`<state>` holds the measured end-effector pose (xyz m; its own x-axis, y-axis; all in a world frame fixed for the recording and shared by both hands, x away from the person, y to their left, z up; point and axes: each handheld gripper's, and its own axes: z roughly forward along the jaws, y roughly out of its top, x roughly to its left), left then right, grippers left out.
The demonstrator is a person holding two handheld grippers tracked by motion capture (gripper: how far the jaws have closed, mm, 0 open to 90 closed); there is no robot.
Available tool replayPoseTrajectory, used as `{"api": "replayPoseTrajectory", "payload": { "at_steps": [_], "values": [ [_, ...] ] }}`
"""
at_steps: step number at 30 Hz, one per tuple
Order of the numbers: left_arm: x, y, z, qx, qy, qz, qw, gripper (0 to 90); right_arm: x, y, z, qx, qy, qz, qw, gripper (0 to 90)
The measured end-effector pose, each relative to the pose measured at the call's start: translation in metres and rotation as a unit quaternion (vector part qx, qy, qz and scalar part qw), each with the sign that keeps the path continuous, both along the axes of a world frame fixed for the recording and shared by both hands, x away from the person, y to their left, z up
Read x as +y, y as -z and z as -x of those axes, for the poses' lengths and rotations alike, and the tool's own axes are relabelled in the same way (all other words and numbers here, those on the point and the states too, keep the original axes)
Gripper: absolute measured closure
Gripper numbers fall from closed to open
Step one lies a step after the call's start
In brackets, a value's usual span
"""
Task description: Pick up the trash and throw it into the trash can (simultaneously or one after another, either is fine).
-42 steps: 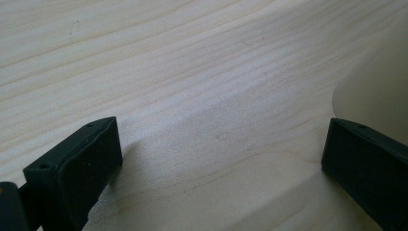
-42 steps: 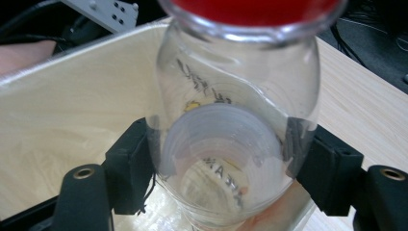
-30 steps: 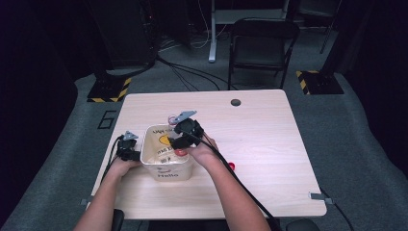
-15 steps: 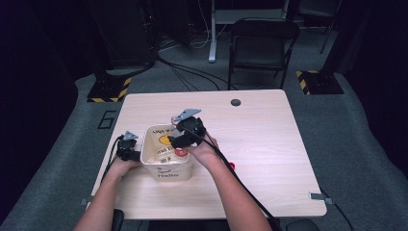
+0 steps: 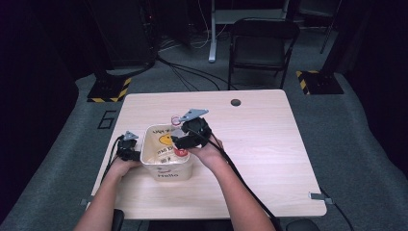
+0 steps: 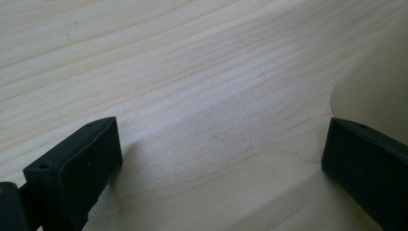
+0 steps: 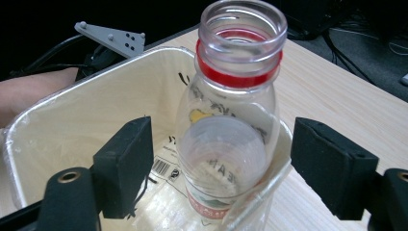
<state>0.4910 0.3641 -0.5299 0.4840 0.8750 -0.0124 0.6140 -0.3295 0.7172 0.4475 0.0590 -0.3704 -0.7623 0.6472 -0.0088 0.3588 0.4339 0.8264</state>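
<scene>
A cream bin (image 5: 168, 171) with "Hello" printed on its front stands on the wooden table (image 5: 269, 159), left of middle. Inside it, against the right wall, a clear uncapped bottle (image 7: 226, 144) with a red neck ring stands leaning; the ring (image 5: 181, 152) shows from above. My right gripper (image 7: 220, 144) is open, one jaw on each side of the bottle and clear of it, hovering over the bin's right rim (image 5: 182, 140). My left gripper (image 5: 129, 150) rests on the table at the bin's left side, open (image 6: 221, 144), with the bin's wall (image 6: 380, 82) by one jaw.
The left gripper's grey plate (image 7: 113, 37) and a hand sit behind the bin's far rim. A cable hole (image 5: 235, 102) lies at the table's back. A black chair (image 5: 262, 43) and floor cables stand beyond the table. Bare wood spreads to the right.
My right gripper has shifted slightly to the right above the bin. The bottle stays in the bin, and the left gripper has not moved.
</scene>
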Motion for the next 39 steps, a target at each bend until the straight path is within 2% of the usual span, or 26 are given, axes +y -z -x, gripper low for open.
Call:
{"api": "replayPoseTrajectory", "payload": {
  "at_steps": [12,18,19,21,30,39],
  "values": [
    [0.000,0.000,0.000,0.000,0.000,0.000,1.0000,0.0,-0.025,-0.003,0.011,-0.004,0.022,-0.021,0.9995,25.3],
    [0.000,0.000,0.000,0.000,-0.001,0.000,1.0000,0.0,-0.035,-0.001,0.013,-0.009,0.032,-0.020,0.9992,25.8],
    [0.000,0.000,0.000,0.000,-0.001,0.000,1.0000,0.0,-0.037,-0.001,0.015,-0.006,0.042,-0.019,0.9989,25.9],
    [0.000,0.000,0.000,0.000,-0.001,-0.001,1.0000,0.0,-0.039,0.000,0.015,-0.012,0.040,-0.017,0.9990,25.9],
    [-0.001,0.000,0.000,-0.002,-0.003,0.001,1.0000,0.0,-0.057,0.012,0.021,-0.015,0.066,-0.023,0.9974,27.6],
    [-0.001,0.000,0.000,-0.003,-0.003,0.001,1.0000,0.0,-0.077,0.029,0.026,-0.005,0.099,-0.024,0.9947,30.2]
  ]
}}
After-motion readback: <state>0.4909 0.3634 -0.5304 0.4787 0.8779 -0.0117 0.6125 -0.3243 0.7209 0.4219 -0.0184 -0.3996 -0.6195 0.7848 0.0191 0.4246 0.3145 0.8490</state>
